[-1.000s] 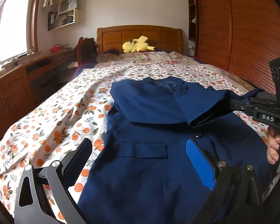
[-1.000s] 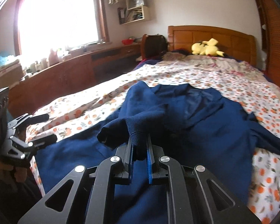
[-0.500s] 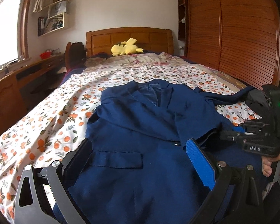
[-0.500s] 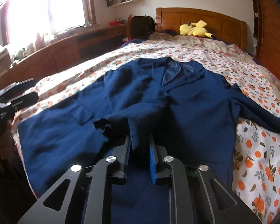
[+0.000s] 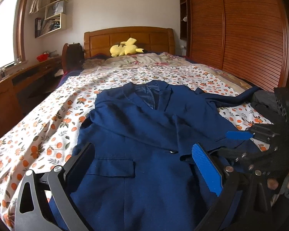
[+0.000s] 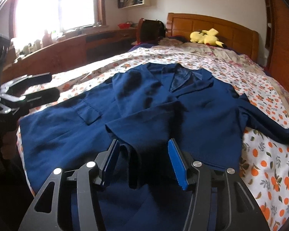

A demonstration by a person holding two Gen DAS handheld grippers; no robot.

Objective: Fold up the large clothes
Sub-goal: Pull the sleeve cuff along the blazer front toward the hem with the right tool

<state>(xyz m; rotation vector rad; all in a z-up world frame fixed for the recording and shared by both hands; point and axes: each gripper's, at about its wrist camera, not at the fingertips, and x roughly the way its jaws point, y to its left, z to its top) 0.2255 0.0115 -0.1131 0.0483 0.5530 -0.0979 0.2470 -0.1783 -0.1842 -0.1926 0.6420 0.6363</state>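
Observation:
A navy blue jacket (image 5: 136,134) lies front-up on the floral bed sheet (image 5: 48,127); it also shows in the right wrist view (image 6: 163,111). One sleeve is folded across its chest, with the cuff (image 6: 133,150) lying between my right gripper's open jaws. The other sleeve (image 5: 231,98) stretches out to the right over the bed edge. My left gripper (image 5: 144,156) is open and empty above the jacket's lower front. My right gripper (image 6: 143,152) is open just above the cuff; it also shows in the left wrist view (image 5: 239,142).
A yellow plush toy (image 5: 125,48) lies by the wooden headboard (image 5: 129,36). A wooden wardrobe (image 5: 237,28) runs along the right of the bed. A long wooden desk (image 6: 67,50) under the window lines the left side, with a dark chair (image 6: 151,28) beside it.
My right gripper carried the sleeve across the jacket, lowered it and opened, letting the cuff go. The left gripper stayed open and shifted a little over the jacket's hem.

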